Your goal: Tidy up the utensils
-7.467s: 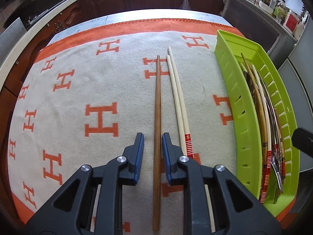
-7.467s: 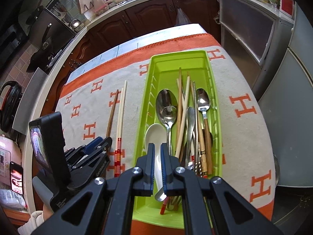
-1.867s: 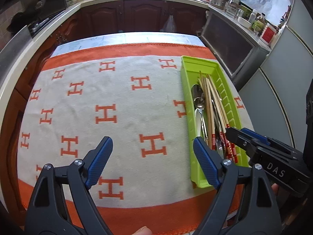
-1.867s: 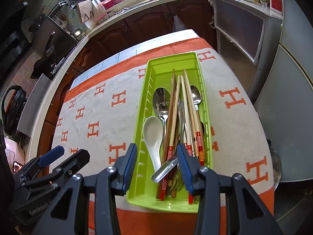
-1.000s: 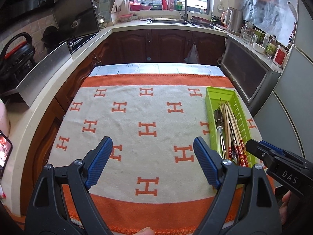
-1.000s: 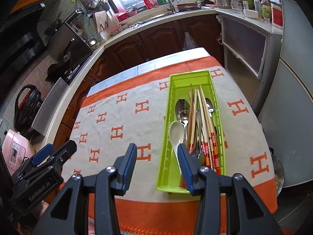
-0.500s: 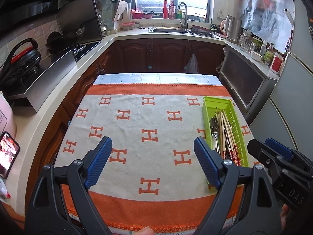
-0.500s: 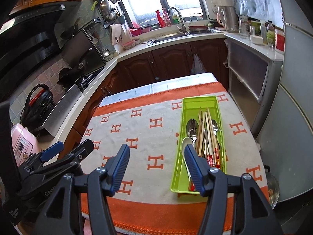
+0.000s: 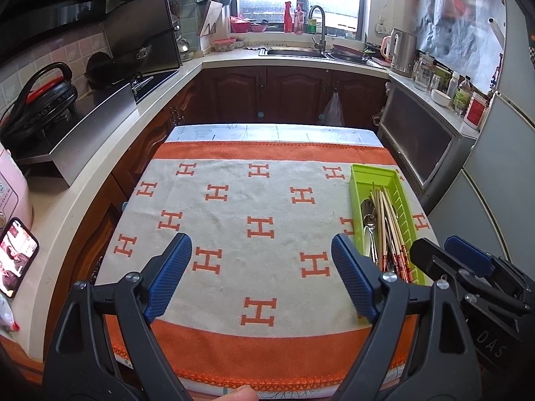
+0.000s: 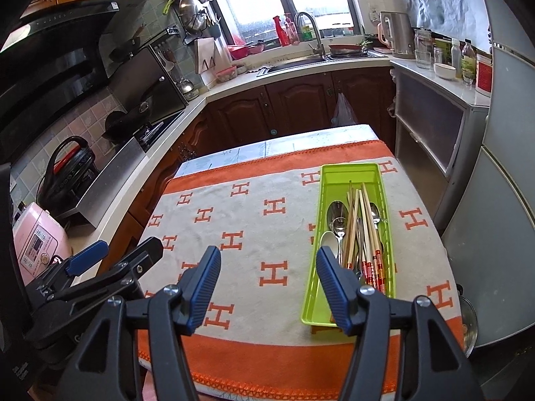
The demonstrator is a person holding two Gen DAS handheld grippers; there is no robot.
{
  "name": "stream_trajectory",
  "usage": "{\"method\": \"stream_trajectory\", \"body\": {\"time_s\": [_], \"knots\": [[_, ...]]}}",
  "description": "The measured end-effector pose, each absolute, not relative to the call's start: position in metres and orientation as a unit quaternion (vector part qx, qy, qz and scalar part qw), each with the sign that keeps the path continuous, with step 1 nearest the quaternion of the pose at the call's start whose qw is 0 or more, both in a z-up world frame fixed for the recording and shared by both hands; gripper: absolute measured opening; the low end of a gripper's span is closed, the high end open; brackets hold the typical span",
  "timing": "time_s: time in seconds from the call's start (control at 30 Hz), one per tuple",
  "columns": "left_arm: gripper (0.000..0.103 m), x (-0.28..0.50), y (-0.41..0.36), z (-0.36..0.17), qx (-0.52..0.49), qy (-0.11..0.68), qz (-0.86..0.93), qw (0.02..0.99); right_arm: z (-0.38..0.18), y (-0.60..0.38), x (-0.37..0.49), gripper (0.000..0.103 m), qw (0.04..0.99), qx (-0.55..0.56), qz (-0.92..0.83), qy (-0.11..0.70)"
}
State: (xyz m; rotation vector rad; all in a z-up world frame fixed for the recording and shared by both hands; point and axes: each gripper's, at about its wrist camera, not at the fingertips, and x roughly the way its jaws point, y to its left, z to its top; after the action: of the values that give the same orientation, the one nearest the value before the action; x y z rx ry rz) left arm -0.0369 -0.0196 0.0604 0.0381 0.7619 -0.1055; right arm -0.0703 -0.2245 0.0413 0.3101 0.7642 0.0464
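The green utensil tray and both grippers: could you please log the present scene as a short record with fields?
tray: green utensil tray on the orange-and-cream cloth, near its right edge
tray contents: chopsticks, metal spoons, a white spoon
cloth outside tray: no utensils visible
left gripper: open, fingers wide apart, holding nothing, raised at the near edge
right gripper: open, holding nothing, raised at the near edge
task status: looks complete
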Motion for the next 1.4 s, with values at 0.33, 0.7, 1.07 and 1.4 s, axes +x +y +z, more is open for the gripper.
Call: {"method": "stream_trajectory", "body": {"time_s": [0.33, 0.7, 1.07, 1.4], "knots": [[0.084, -0.04, -0.01, 0.061, 0.012, 0.372, -0.041, 0.927, 0.04, -0.219, -0.07, 0.06, 0.915, 0.152, 0.028, 0.372], [0.084, -0.042, -0.005, 0.062, 0.009, 0.372, -0.036, 0.927, 0.04, -0.215, -0.071, 0.06, 0.916, 0.151, 0.028, 0.37], [0.084, -0.043, -0.001, 0.063, 0.007, 0.373, -0.032, 0.927, 0.04, -0.215, -0.071, 0.06, 0.916, 0.152, 0.028, 0.37], [0.084, -0.046, 0.001, 0.062, 0.008, 0.373, -0.032, 0.927, 0.04, -0.217, -0.071, 0.06, 0.916, 0.153, 0.028, 0.369]]}}
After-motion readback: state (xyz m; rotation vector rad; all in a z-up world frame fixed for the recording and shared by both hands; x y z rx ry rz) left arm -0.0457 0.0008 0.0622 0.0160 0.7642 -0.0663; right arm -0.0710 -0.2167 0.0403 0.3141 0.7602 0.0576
